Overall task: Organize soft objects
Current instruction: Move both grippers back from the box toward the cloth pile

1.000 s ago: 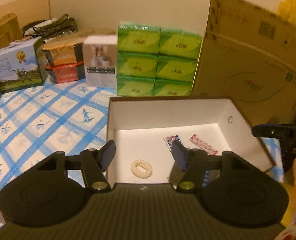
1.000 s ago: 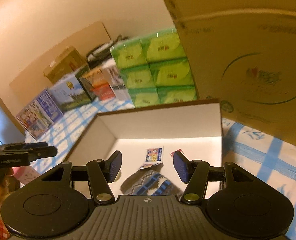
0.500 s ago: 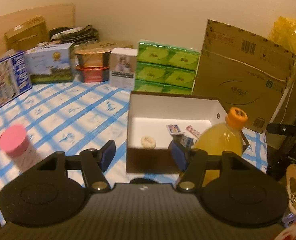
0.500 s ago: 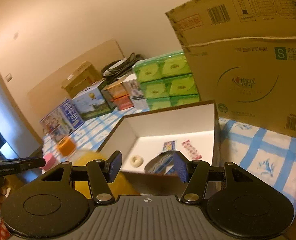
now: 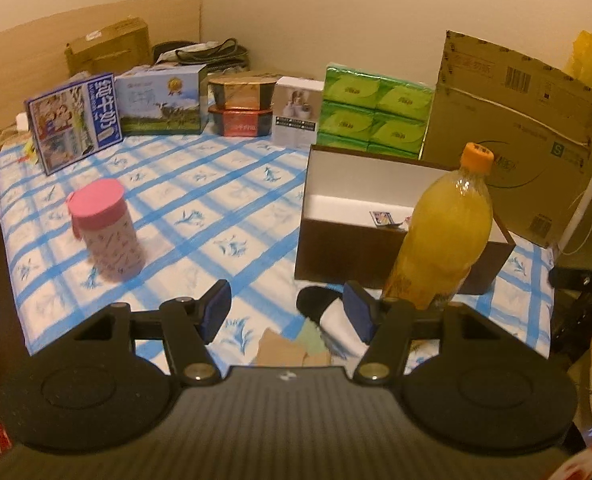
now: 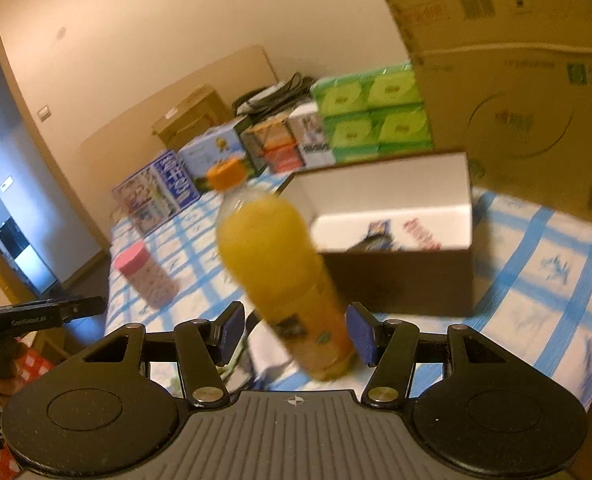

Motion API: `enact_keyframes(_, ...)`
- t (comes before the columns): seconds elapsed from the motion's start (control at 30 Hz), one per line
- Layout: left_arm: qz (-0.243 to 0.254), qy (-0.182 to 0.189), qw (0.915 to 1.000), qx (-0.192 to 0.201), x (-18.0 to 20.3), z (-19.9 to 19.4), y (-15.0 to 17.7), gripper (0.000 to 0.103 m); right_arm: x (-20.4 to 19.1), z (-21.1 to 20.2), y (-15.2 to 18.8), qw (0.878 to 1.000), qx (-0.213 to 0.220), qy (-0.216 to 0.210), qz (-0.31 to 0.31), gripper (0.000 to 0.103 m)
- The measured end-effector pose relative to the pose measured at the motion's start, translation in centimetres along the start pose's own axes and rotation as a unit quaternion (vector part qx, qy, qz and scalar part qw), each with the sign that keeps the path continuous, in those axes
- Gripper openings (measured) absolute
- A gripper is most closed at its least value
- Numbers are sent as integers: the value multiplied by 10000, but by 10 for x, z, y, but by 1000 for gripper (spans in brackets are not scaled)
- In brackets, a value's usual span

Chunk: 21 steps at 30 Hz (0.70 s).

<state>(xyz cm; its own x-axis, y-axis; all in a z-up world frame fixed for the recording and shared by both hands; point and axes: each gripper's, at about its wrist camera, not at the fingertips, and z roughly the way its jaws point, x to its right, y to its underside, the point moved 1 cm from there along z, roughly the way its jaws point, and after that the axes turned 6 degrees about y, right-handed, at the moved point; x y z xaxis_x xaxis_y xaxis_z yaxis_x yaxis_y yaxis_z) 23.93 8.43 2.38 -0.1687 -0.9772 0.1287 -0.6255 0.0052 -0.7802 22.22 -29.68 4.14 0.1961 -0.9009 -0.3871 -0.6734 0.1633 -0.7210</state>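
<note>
A brown box with a white inside (image 5: pixel 359 248) stands on the blue-checked cloth; small packets (image 5: pixel 381 218) lie in it. It also shows in the right wrist view (image 6: pixel 391 208). A black-and-white sock (image 5: pixel 321 308) and tan and green soft pieces (image 5: pixel 284 348) lie at the near edge between my left gripper's fingers. My left gripper (image 5: pixel 290 312) is open and empty above them. My right gripper (image 6: pixel 294 332) is open and empty, with the orange juice bottle (image 6: pixel 284 280) standing between its fingers, blurred.
The juice bottle (image 5: pixel 443 236) stands in front of the box. A pink-lidded canister (image 5: pixel 106 230) stands at the left. Boxes, green tissue packs (image 5: pixel 371 110) and a large cardboard carton (image 5: pixel 511 132) line the back. The other gripper (image 6: pixel 36 314) shows at far left.
Both grippers have pulled back and away from the box. The bottle, the canister and the soft pieces at the near edge have come into view. Both stay open.
</note>
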Motion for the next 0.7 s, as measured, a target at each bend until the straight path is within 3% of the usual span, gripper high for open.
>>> enact_keyframes(0.13,-34,-208,9998,21,-4,-9,16,60,-11,7,14,9999,-145,-45,-27,57)
enact_keyframes(0.33,-256,-228,9993,-150,-13,-7,40,59,-25,26,35,9989,-434,-124,-81,57)
enact_keyframes(0.7,9,-394,9982,-453,-16,19,75,52,-41,59,63,9966,-781,-83,-245,57)
